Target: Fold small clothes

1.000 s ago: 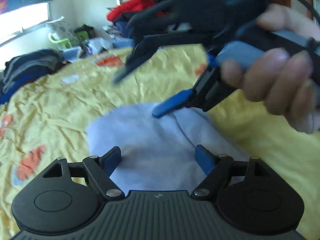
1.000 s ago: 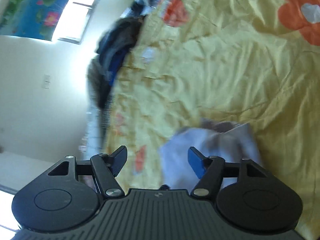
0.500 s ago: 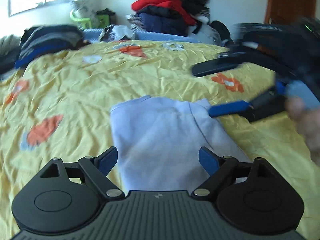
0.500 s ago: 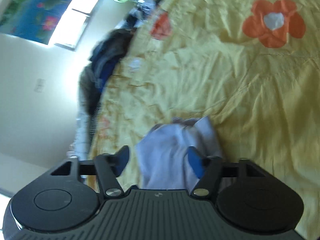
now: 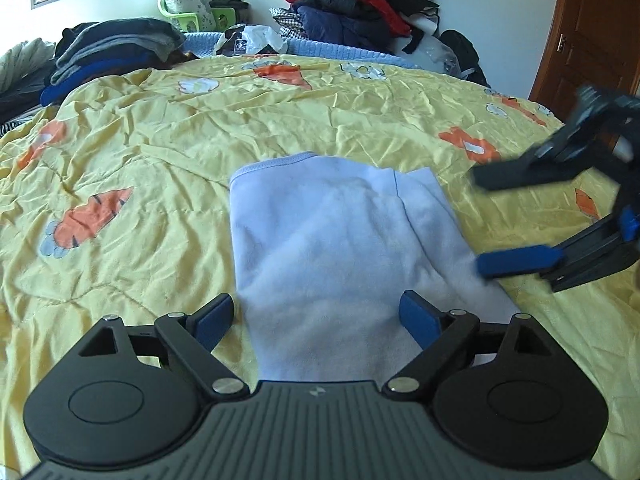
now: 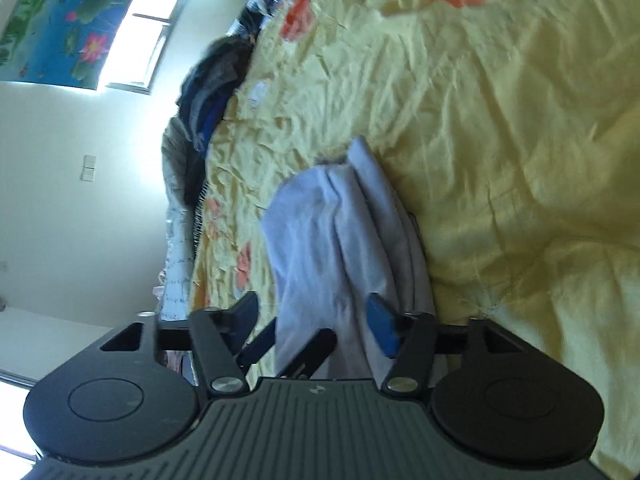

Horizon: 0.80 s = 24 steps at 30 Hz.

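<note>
Garment (image 5: 340, 248): pale blue, partly folded, flat on bed (image 5: 160, 152); long axis runs straight away from left claw (image 5: 316, 320), jaws just widened, empty, astride near end. Right claw (image 5: 516, 220) open, empty, beside right edge; left nearer.

The bed (image 5: 168, 148) was covered by a wrinkled yellow quilt printed with orange carrots and pale flowers. A light blue folded garment (image 5: 332, 248) lay flat on it, directly ahead of the left claw (image 5: 316, 320) and just beside the right claw (image 5: 516, 220). Far beyond the left claw, toward its left, a stack of dark folded clothes (image 5: 112, 52) rested at the bed's far edge.
</note>
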Each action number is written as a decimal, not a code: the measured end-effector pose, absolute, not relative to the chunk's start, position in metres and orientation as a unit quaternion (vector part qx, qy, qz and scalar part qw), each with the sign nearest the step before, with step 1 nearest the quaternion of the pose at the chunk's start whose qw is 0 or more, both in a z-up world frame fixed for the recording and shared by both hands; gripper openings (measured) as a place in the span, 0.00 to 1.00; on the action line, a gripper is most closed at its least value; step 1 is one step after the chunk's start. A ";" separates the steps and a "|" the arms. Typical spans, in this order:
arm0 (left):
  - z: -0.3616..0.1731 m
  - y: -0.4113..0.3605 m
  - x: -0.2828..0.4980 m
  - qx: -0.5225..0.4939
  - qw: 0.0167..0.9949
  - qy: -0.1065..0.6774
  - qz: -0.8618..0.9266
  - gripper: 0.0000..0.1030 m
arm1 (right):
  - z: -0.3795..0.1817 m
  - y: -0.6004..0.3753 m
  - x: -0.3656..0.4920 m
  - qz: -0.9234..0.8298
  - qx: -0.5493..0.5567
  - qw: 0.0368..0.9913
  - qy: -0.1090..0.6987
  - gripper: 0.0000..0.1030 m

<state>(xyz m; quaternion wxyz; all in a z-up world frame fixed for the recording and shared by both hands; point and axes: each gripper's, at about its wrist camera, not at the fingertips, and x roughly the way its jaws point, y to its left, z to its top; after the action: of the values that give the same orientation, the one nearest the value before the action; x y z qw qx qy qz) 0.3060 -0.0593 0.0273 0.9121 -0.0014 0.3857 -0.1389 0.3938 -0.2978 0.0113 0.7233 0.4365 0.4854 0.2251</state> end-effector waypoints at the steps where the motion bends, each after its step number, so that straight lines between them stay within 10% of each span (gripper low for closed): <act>1: 0.028 -0.058 0.305 -0.001 0.912 0.386 -0.138 0.88 | 0.016 -0.303 0.389 0.224 0.436 0.729 0.477 0.72; 19: 0.018 0.023 0.342 -0.365 0.779 0.470 -0.195 0.86 | 0.006 -0.306 0.386 0.227 0.337 0.748 0.525 0.74; 24: 0.015 0.017 0.365 -0.352 0.777 0.486 -0.189 0.54 | 0.006 -0.296 0.404 0.231 0.345 0.741 0.529 0.75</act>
<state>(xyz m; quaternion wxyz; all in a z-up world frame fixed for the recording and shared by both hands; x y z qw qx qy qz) 0.3653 0.0173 0.0153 0.7774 -0.3519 0.4859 -0.1892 0.4035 -0.2964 0.0060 0.7406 0.3446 0.5286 0.2312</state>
